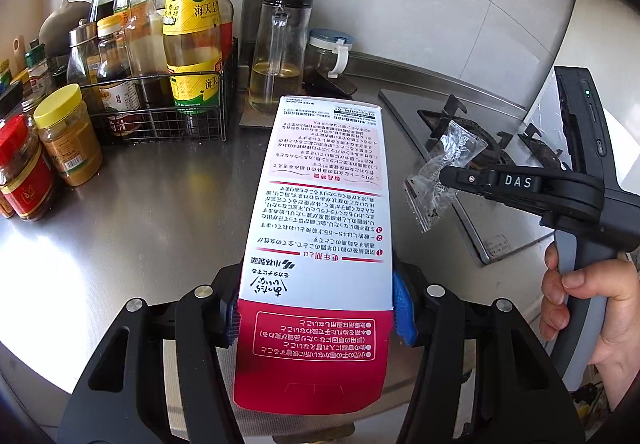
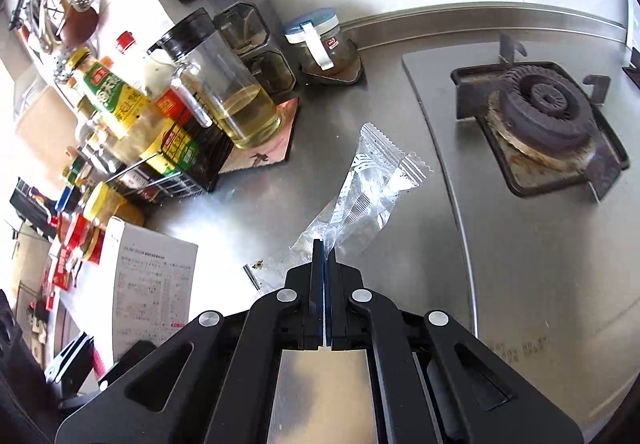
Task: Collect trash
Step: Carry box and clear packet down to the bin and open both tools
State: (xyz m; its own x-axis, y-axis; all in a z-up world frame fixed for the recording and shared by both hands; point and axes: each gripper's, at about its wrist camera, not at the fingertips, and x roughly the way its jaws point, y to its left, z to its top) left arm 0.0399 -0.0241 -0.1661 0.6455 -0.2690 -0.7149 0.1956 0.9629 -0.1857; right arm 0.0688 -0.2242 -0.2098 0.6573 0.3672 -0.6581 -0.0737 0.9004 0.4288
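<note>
Clamping 2 pieces of trash clear of the steel counter (image 1: 140,212), ready for disposal: the left gripper (image 1: 316,308), half open, pinches the red-and-white carton (image 1: 316,204) by its sides; the right gripper (image 2: 323,256), fully closed, nips the clear wrapper (image 2: 360,188). Beyond, an oil dispenser (image 1: 280,56) stands about one-quarter full beside the bottle rack (image 1: 168,112).

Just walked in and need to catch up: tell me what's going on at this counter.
A person is clearing trash off a steel kitchen counter with two tools. The left hand-held gripper is clamped on a red-and-white box, lifted off the counter. The right hand-held gripper is shut on clear plastic wrappers, held up beside the gas burner. No bin is in view.
</note>
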